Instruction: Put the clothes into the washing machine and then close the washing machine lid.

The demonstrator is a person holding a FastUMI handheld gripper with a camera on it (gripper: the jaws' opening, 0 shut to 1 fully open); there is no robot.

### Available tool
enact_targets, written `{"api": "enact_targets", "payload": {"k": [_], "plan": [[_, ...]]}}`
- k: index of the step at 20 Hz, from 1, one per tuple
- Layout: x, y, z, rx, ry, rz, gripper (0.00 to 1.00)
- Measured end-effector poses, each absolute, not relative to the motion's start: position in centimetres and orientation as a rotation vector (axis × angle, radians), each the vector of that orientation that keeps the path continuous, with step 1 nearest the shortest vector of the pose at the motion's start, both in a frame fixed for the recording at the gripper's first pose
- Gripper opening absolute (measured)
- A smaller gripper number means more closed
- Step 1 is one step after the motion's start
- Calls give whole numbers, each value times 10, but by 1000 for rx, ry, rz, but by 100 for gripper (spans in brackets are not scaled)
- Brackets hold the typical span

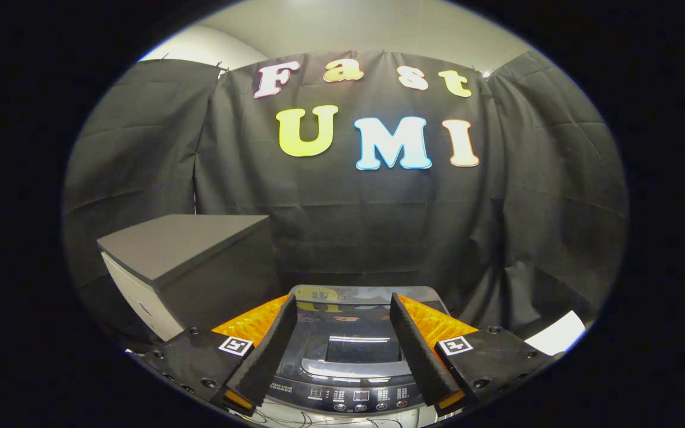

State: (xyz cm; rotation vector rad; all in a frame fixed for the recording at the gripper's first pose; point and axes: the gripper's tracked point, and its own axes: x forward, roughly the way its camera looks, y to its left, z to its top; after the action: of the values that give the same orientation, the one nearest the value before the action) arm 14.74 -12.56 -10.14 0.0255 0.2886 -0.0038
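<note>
A top-loading washing machine (354, 351) stands just ahead of and below my fingers, seen from its front. Its dark glass lid (357, 333) lies flat and shut, with room lights reflected in it. The control panel (357, 394) with small buttons runs along the near edge. My gripper (342, 321) hangs open above the lid, its black padded fingers (271, 351) wide apart with orange backs, nothing between them. I see no clothes in this view.
A dark grey box-shaped cabinet (191, 267) with a light side stands left of the machine, taller than it. Black cloth walls close the booth behind and to both sides. A white sheet (556, 334) lies low to the right.
</note>
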Motion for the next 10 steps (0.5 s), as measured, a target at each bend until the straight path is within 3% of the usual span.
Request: {"api": "enact_targets", "payload": {"k": [10], "plan": [[35, -136, -33, 103, 182, -24, 97]]}}
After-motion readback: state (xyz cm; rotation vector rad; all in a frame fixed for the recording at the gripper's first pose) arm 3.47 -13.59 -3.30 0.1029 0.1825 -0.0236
